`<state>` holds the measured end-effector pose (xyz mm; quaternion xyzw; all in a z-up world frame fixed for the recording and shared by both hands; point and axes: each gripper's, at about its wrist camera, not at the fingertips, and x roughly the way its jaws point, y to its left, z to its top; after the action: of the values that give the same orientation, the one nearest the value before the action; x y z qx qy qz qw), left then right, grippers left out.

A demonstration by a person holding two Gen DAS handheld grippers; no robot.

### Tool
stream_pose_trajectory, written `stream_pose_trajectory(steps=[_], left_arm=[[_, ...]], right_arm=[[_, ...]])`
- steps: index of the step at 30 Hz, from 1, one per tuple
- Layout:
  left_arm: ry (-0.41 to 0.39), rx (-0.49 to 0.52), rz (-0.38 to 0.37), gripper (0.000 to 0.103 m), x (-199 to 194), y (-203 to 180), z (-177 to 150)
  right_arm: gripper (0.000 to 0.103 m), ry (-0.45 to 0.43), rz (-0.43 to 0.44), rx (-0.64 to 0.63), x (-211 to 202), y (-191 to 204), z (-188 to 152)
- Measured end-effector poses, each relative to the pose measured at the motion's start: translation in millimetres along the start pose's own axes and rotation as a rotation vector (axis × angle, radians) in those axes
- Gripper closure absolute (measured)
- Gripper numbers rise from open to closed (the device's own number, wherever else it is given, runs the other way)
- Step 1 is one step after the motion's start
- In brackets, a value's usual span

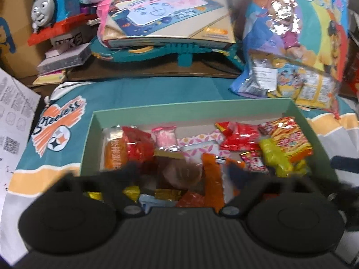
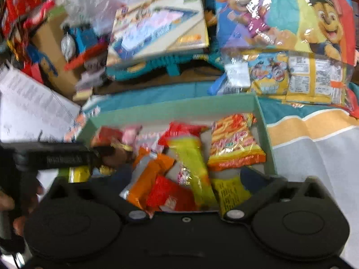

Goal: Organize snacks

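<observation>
Green cardboard box (image 1: 202, 109) of foil snack packets (image 2: 193, 163): sorting underway.
Both tools, left tool (image 1: 179, 174) and right tool (image 2: 186, 179), gape empty; next needs one packet picked.

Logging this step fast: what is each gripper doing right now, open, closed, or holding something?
Left gripper: open, nothing held, over the snack box.
Right gripper: open, nothing held, over the same box.
</observation>
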<state>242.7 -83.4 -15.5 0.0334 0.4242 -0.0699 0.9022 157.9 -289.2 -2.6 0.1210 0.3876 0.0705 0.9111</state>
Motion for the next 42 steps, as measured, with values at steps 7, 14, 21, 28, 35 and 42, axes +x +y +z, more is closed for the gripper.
stream_pose_trajectory(steps=[7, 14, 21, 28, 35, 42], left_arm=[[0.015, 0.02, 0.035, 0.0, -6, -1, -6], [0.007, 0.008, 0.034, 0.0, -37, 4, -18], [-0.001, -0.014, 0.028, 0.0, -77, 10, -38], [-0.037, -0.049, 0.022, 0.0, -119, 22, -53], [-0.06, -0.061, 0.024, 0.0, -149, 31, -70], [-0.05, -0.083, 0.031, 0.0, -162, 40, -89]], right_arm=[[0.0, -0.007, -0.026, 0.009, -15, -4, -4], [0.0, -0.015, -0.048, 0.005, -42, 6, -9], [0.0, -0.03, -0.061, -0.021, -77, 28, -20], [0.0, -0.053, -0.068, -0.062, -111, 52, -31], [0.0, -0.055, -0.071, -0.08, -132, 70, -48], [0.0, -0.034, -0.086, -0.103, -143, 80, -68]])
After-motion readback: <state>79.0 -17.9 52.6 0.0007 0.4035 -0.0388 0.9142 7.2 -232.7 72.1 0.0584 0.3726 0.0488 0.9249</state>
